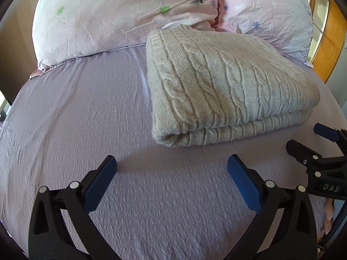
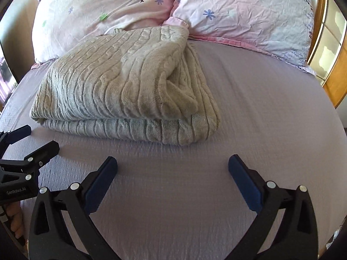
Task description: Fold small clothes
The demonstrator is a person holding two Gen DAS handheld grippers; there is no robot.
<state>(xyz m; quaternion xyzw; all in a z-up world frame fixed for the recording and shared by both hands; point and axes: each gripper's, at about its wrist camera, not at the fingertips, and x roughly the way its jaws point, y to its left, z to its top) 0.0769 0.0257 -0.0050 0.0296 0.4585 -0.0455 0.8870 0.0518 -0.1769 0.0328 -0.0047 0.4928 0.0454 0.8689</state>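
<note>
**On the bed: folded knit ahead of both grippers**

On the lilac textured bed sheet (image 1: 86, 112) lies a folded beige cable-knit sweater (image 1: 221, 86), stacked in layers w/ the rounded fold edge facing the cameras. Its far end touches the two pink floral pillows (image 1: 104, 19) at the head of the bed.

Left gripper (image 1: 172, 164): fingers spread wide, blue pads (image 1: 102, 186) facing each other, nothing between them. Sweater sits ahead & slightly right of the fingers, near but apart; a strip of bare sheet separates its front fold from the fingertips.

Right gripper (image 2: 173, 164): fingers also spread wide, holding nothing. From the right wrist view the sweater (image 2: 121, 86) lies ahead & to the left, its near right corner roughly in line w/ the gap between the fingers, not touching. Top layer is rumpled on the right side, w/ a loose fold bunched up there.

Each gripper shows at the edge of the other's view, side by side, just beside the sweater's near edge. Wooden frame w/ glass panes (image 2: 327, 49) stands off the bed's right side.
</note>
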